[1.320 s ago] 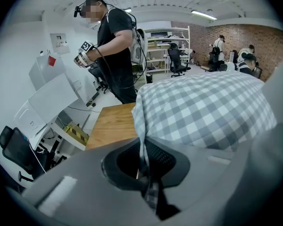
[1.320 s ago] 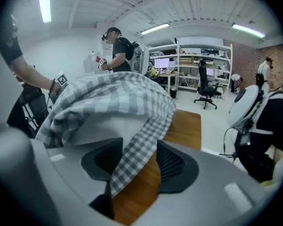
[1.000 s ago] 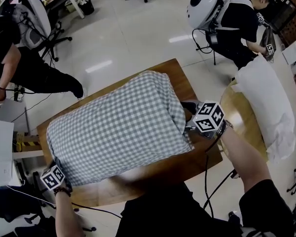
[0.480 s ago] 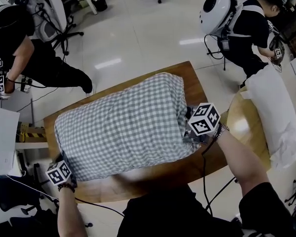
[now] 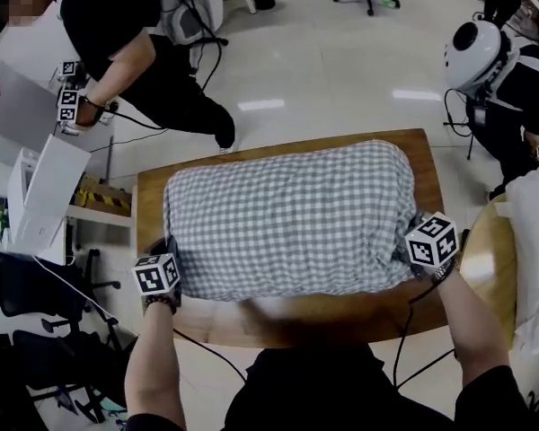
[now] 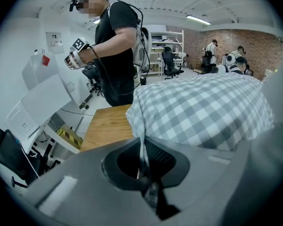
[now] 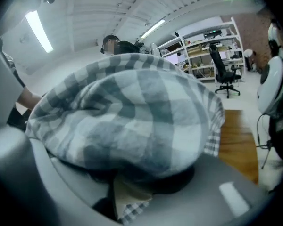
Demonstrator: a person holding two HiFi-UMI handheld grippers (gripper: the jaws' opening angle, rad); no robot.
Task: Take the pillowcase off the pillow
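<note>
Gingham pillowcase spans wooden table, bare wood along near edge | left gripper pinches its corner fold, plain only in left gripper view | right gripper jaws just closed onto opposite end

One checked pillowcase, two tools.

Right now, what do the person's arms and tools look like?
The left tool and right tool are grey, each bearing a white cube with black square markers and trailing a black cable. Black top, bare forearms, a dark bracelet on the left wrist.
</note>
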